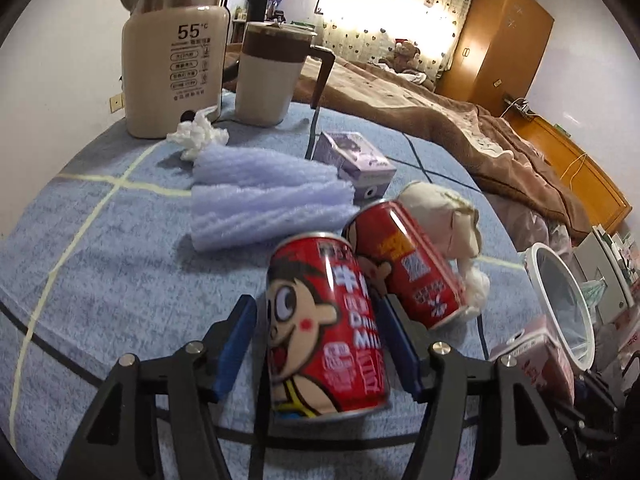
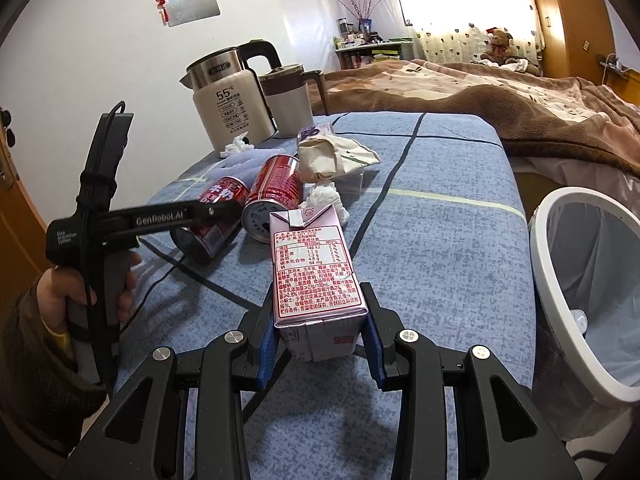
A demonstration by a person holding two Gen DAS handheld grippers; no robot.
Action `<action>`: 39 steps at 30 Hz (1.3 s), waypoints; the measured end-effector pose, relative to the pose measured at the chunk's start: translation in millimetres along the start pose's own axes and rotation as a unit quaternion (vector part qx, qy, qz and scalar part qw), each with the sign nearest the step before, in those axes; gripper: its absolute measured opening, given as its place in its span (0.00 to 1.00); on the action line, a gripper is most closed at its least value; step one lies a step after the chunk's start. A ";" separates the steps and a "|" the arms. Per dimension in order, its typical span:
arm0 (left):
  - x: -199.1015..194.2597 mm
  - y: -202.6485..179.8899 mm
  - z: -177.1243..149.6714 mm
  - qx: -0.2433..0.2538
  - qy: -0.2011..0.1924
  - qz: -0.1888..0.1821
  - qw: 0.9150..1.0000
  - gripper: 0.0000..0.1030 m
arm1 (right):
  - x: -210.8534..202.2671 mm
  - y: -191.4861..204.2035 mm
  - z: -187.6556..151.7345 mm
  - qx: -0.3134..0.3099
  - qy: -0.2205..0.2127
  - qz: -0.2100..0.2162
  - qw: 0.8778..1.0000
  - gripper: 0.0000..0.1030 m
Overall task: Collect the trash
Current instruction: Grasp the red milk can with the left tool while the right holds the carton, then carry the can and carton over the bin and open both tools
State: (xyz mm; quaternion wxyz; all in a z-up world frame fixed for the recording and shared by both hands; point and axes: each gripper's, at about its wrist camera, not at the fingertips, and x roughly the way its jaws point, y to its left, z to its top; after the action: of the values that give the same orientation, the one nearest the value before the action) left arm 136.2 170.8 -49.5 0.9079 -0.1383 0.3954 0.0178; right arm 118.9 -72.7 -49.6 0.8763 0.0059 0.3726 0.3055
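Note:
A red milk can (image 1: 324, 328) lies on the blue cloth between the fingers of my left gripper (image 1: 314, 308). The right pad sits against the can, while a thin gap shows at the left pad, so the jaws stand open around it. A second red can (image 1: 408, 264) lies just beyond, touching it. In the right wrist view my right gripper (image 2: 320, 300) is shut on a pink milk carton (image 2: 316, 272), held off the table. A white-rimmed bin (image 2: 560, 280) with a dark liner stands to its right, below the table edge.
Farther back lie a lilac foam sheet (image 1: 264, 200), a crumpled tissue (image 1: 198, 136), a purple carton (image 1: 356, 160) and a beige crumpled bag (image 1: 440, 216). A kettle (image 1: 172, 68) and a jug (image 1: 268, 80) stand at the far edge. A bed (image 2: 480, 100) is behind the table.

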 end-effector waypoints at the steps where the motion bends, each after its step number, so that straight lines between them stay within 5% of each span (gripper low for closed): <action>1: 3.0 1.1 1.0 -0.002 0.007 0.000 1.000 0.64 | 0.0 0.0 0.0 0.000 0.000 -0.001 1.000 0.36; 5: 7.6 -0.2 -1.4 -0.002 0.017 -0.001 1.000 0.54 | -1.7 -0.5 -0.4 0.001 0.000 -0.002 1.000 0.36; 22: -30.5 -19.3 -6.1 0.019 -0.017 -0.009 1.000 0.53 | -19.2 -7.3 -2.1 0.018 -0.021 -0.005 1.000 0.36; 39: -52.3 -83.8 -12.9 0.071 -0.035 -0.073 0.994 0.53 | -65.0 -30.2 -6.2 0.047 -0.062 -0.029 0.997 0.36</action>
State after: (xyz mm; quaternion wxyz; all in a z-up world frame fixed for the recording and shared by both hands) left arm 103.0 90.9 -0.2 0.9277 -0.1014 0.3522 -0.0716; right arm 96.1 -133.7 -19.1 0.9051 0.0550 0.3312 0.2609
